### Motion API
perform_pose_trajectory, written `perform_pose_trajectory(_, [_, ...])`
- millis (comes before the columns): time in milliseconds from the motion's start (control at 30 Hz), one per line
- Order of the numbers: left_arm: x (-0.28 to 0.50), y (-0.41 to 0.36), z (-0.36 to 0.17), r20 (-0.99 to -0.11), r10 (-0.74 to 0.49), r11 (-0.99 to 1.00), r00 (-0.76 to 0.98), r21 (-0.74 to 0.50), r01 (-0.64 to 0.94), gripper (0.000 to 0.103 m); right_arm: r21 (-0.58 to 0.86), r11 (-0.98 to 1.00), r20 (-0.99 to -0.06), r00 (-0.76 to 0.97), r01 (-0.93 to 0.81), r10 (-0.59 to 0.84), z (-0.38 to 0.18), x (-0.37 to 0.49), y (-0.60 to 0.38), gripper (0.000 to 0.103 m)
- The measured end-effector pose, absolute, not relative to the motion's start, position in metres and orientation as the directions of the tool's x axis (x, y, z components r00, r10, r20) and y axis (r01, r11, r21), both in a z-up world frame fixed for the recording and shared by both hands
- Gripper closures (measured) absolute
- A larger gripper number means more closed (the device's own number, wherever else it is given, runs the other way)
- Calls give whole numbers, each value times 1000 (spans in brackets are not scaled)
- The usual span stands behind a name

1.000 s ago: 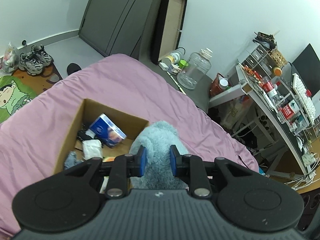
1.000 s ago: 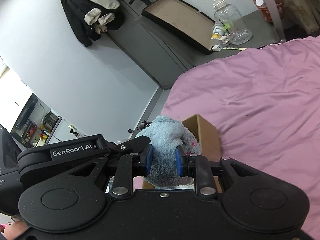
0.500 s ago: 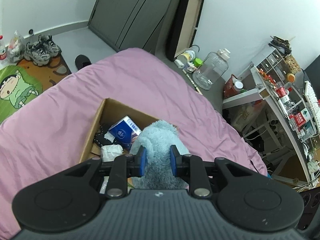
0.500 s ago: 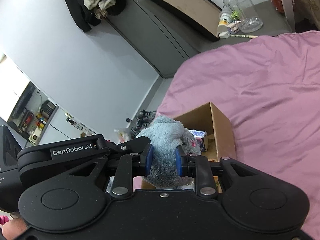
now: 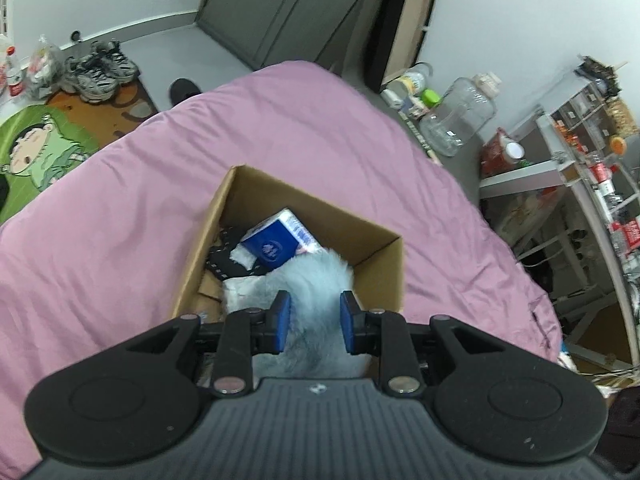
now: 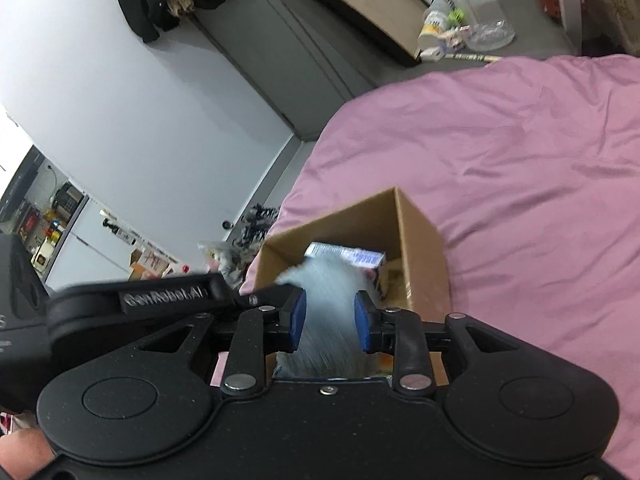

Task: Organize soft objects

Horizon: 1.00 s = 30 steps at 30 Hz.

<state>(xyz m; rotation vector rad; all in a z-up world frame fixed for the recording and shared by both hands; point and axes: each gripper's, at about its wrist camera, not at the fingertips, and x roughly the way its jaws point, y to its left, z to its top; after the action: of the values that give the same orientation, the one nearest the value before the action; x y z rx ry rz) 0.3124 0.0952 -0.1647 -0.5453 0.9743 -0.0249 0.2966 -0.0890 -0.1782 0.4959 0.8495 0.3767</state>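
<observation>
- Step in hand: you are lowering the one light-blue plush toy (image 5: 316,280) into the one cardboard box (image 5: 380,276); by my judgement this is the placing step, the release not yet made.
- Left gripper (image 5: 312,322): both blue pads press into the toy's fur, so it is clamped on the toy.
- Right gripper (image 6: 329,322): likewise closed on the same toy (image 6: 328,292), from the other side.
- Toy's place: blurred, its upper part above the box's near edge, its lower part inside the walls.
- Box's place: on the pink bedspread (image 5: 120,220), well in from the bed's edges.
- Box contents, counted: one blue-and-white tissue pack (image 5: 276,242) near the far corner; one black item (image 5: 224,256) at the left wall; one white cloth (image 5: 240,286) beside the toy.
- Next move, as I judge it: part both pairs of jaws together so the toy drops evenly, then lift clear of the box's rim (image 6: 332,210).
</observation>
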Motion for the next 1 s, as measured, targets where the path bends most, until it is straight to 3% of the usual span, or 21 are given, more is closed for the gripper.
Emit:
perform_pose_trajectory(233, [305,89,-152,-796,-211,892,567,-394,-220,75,543,833,-624,611,-109,487,-174,292,-104,69])
perform_pose_trajectory(333, [299,86,-142,-805,-182,902,565,-365,-230,65,534,840,-630,615,-102,475,-169,287,-111,59])
perform_pose_trajectory(567, [277,83,-115,-800,-120,926,588,-304,-224,41,498,863,-637,640,-83,429,-148,270,-130,49])
perform_pose_trajectory(667, [264,84,-100,-783,-94,928,615,-293,-231,30,476,875,-643,643,-89,416,-140,260,-136,40])
perform_pose_trajectory(733, [255,83,-90,-773,-75,935,629,-275,-226,27,472,876,-642,643,-98,417,-134,252,-140,31])
perform_pose_trajectory(1000, [216,80,-64,-759,-63,948,648,-248,-198,15,410,903,-637,668,-128,384,-111,218,-145,16])
